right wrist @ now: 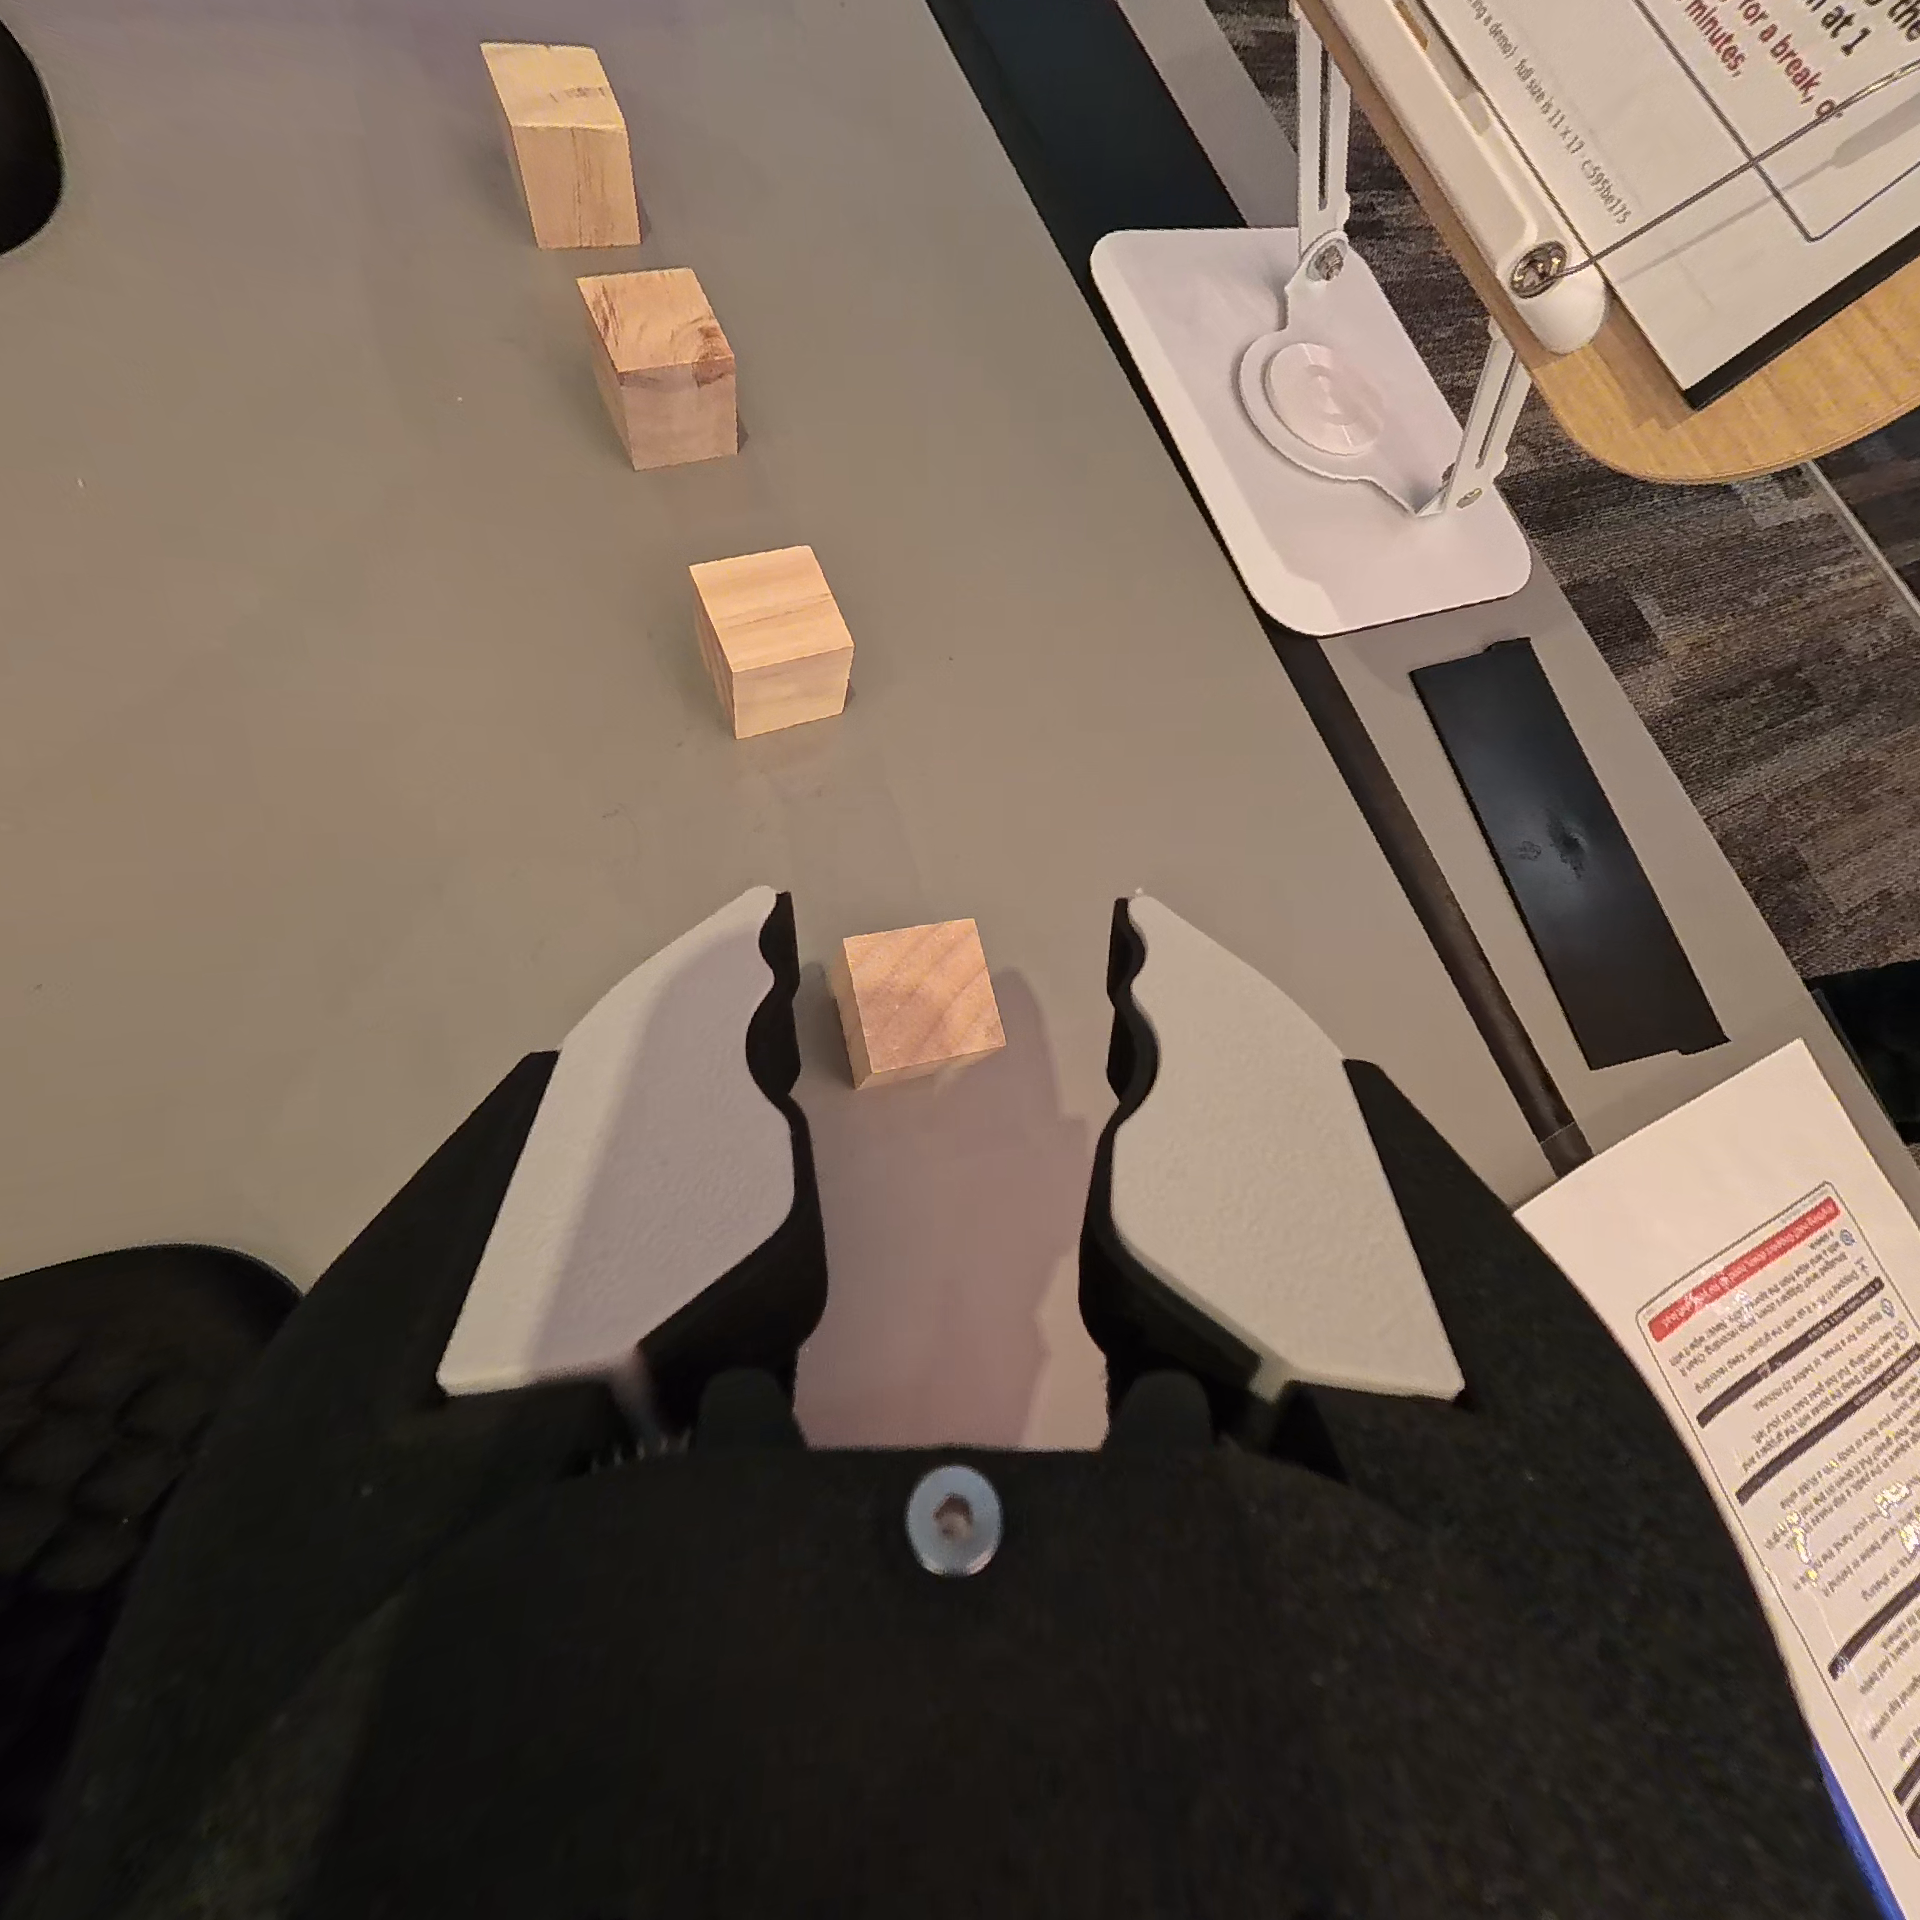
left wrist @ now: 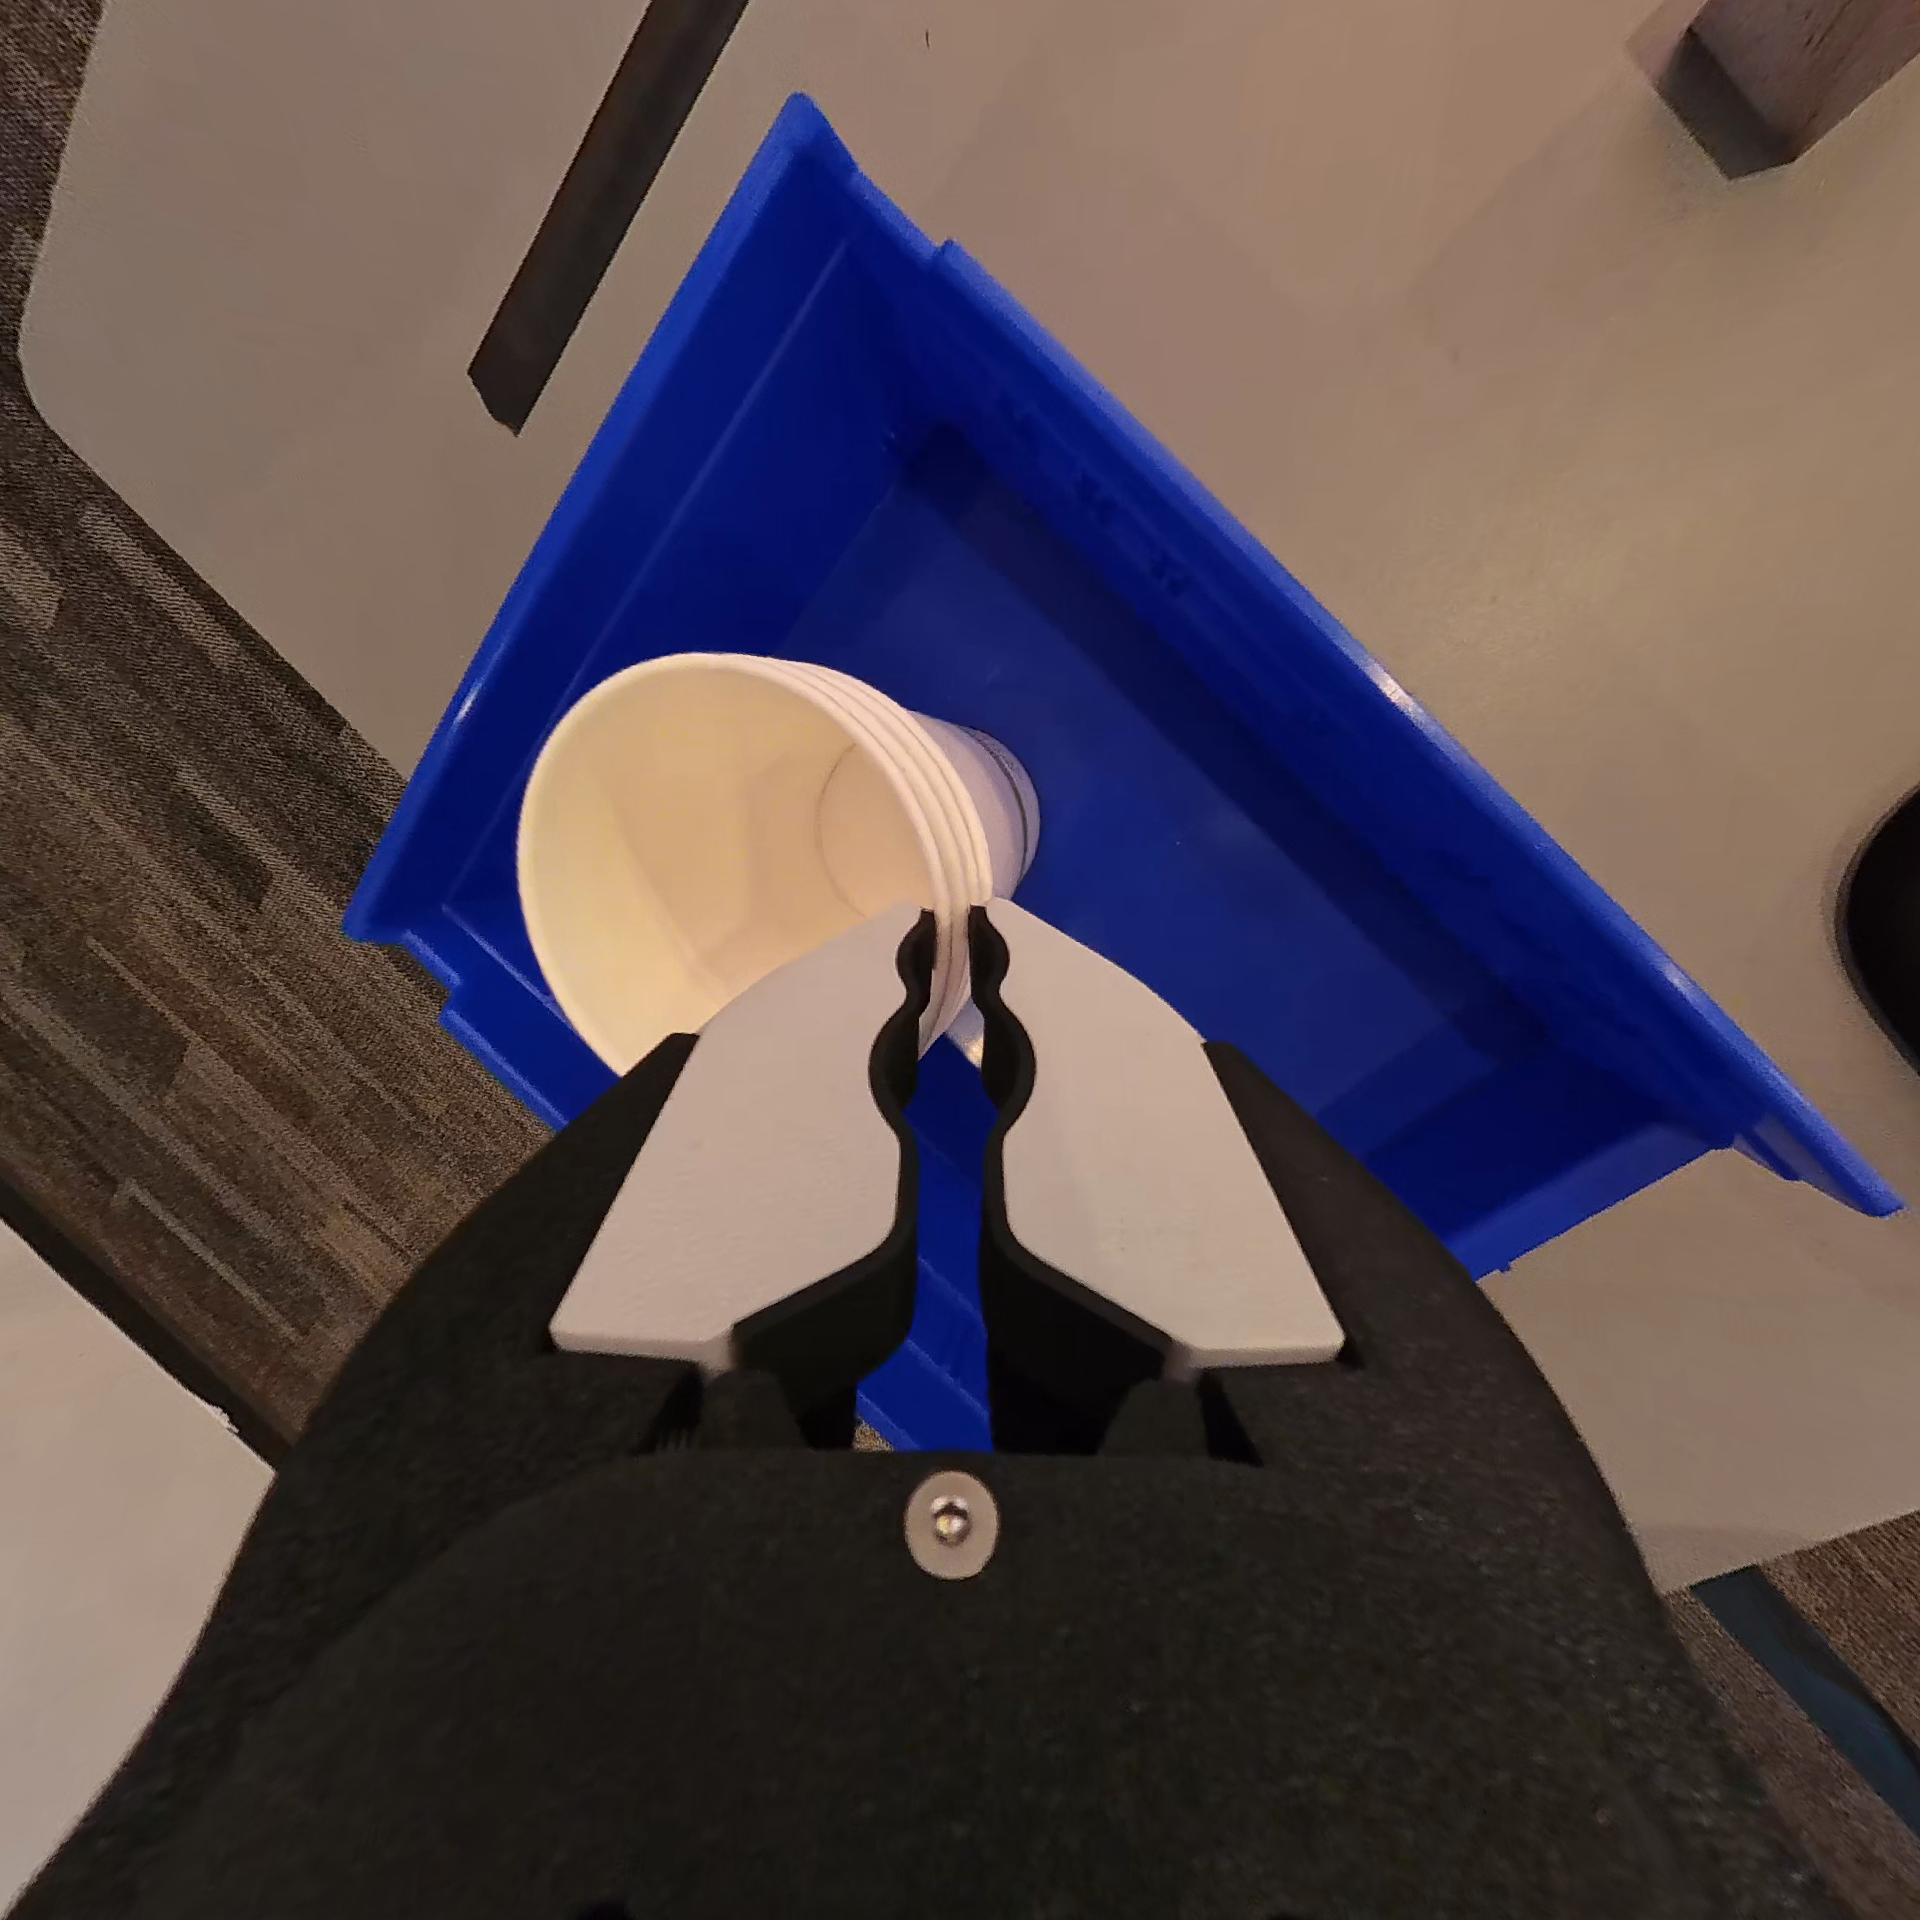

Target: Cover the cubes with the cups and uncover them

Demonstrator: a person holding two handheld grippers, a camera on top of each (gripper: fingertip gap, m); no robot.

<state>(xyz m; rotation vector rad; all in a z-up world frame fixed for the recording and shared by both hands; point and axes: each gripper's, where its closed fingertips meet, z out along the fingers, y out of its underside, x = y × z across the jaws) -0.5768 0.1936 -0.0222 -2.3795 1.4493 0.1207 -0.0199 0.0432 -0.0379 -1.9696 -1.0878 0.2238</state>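
Only the left wrist view shows the left claw (left wrist: pixel 948 914) clamped on the rims of the stacked paper cups (left wrist: pixel 769 831), above the blue bin (left wrist: pixel 1299 831). The right claw (right wrist: pixel 951 966), fingers apart, hovers over the nearest of four wooden cubes (right wrist: pixel 920 1003) on the grey desk (right wrist: pixel 312 727); bare desk surface lies to their left.

A blue bin (left wrist: pixel 1195 831), white stand (right wrist: pixel 1320 436), printed sheet (right wrist: pixel 1787 1403).

White cups (left wrist: pixel 727 831), blue bin (left wrist: pixel 1299 779), pale wooden cubes (right wrist: pixel 771 639) on a grey table (right wrist: pixel 312 675).
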